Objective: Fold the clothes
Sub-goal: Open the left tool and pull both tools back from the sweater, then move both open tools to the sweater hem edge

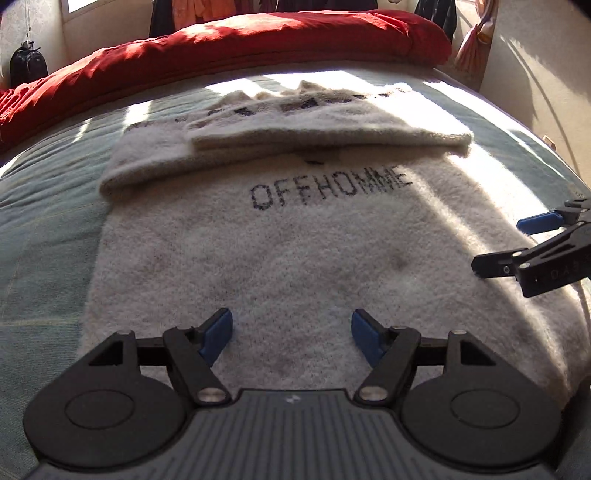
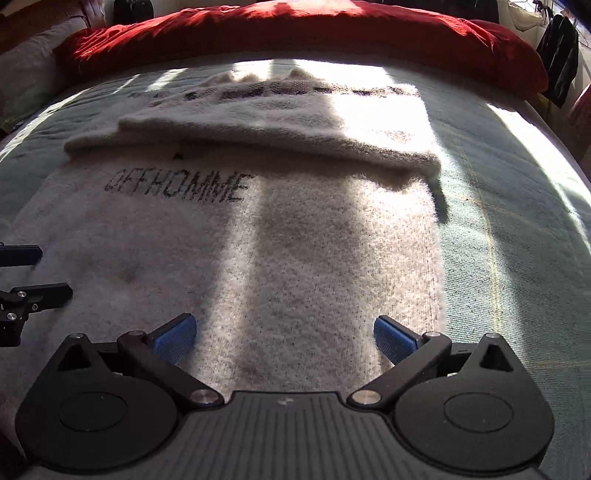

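A fuzzy cream sweater [image 1: 280, 258] [image 2: 266, 251] lies flat on the bed, the dark word OFFHOMME across it. Both sleeves [image 1: 280, 133] [image 2: 258, 125] are folded across its far part. My left gripper [image 1: 291, 332] hovers open above the sweater's near left part, with nothing between its blue pads. My right gripper [image 2: 284, 338] stands wide open over the near right part, close to the sweater's right edge, and holds nothing. Each gripper shows at the side of the other's view: the right gripper [image 1: 506, 243] and the left gripper [image 2: 40, 273].
The sweater rests on a pale green bedspread [image 1: 44, 236] [image 2: 517, 229]. A red duvet [image 1: 221, 48] [image 2: 295, 33] is heaped along the far side. Clothes hang by the wall behind it. Sun stripes and shadows cross the bed.
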